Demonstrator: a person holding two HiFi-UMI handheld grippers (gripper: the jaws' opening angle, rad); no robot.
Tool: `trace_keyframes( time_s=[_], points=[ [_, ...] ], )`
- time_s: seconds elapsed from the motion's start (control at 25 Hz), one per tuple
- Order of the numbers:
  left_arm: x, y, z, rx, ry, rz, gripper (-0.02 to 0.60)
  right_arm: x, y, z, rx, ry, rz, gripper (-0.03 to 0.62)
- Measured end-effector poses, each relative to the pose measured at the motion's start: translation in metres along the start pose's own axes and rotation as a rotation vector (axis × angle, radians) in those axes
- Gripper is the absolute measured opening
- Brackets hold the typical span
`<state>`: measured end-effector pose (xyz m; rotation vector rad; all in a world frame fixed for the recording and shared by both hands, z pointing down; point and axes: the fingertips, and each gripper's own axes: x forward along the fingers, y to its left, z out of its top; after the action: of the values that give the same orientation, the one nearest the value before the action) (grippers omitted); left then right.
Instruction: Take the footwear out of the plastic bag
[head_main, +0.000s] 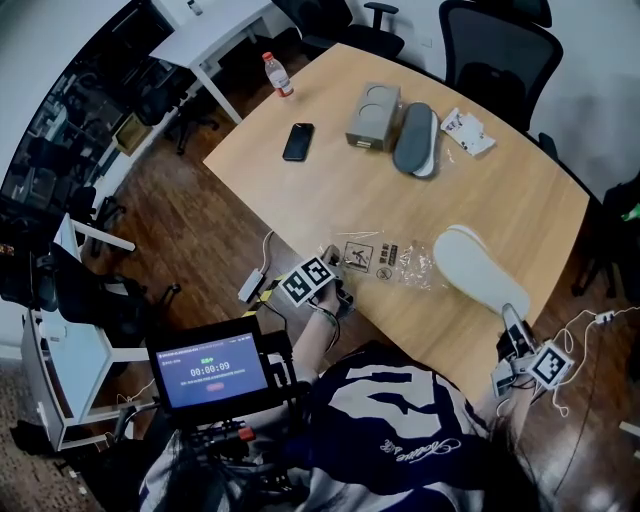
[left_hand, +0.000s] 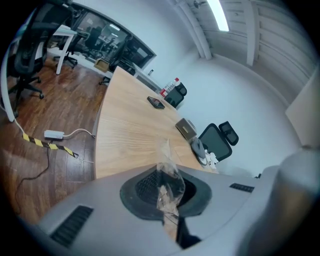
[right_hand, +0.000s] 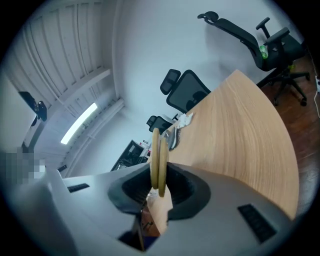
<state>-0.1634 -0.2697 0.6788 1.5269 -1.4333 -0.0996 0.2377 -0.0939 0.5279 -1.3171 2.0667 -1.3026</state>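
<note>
A white slipper (head_main: 476, 268) hangs tilted over the table's near right edge, its heel pinched in my right gripper (head_main: 513, 322). In the right gripper view the slipper (right_hand: 158, 156) stands edge-on between the jaws of that gripper (right_hand: 158, 189). The clear plastic bag (head_main: 392, 258) with printed labels lies crumpled and flat on the table, just left of the slipper. My left gripper (head_main: 336, 262) is shut on the bag's left end. In the left gripper view a twisted strip of the plastic (left_hand: 169, 186) sits pinched between the jaws. A second slipper (head_main: 415, 138) lies at the far side.
On the wooden table (head_main: 330, 190) are a cardboard box (head_main: 373, 115), a black phone (head_main: 298, 141), a bottle (head_main: 278, 74) and a small white packet (head_main: 466, 131). Office chairs (head_main: 495, 50) stand behind it. A monitor (head_main: 213, 372) sits near my body, and cables (head_main: 590, 322) lie on the floor.
</note>
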Motion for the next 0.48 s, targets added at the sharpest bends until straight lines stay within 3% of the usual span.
trace_keyframes(
  time_s=[0.16,0.36,0.48],
  points=[
    [0.001,-0.018,-0.004,0.114,-0.015,0.022,0.005,0.028,0.031,0.001,-0.021,0.007,0.083,0.074],
    [0.002,-0.028,-0.016,0.098,-0.035,0.078,0.005,0.085,0.048,-0.032,0.055,0.116,0.174,0.074],
    [0.004,-0.036,-0.028,0.094,-0.024,0.084,0.005,0.116,0.04,-0.057,0.102,0.167,0.165,0.074]
  ],
)
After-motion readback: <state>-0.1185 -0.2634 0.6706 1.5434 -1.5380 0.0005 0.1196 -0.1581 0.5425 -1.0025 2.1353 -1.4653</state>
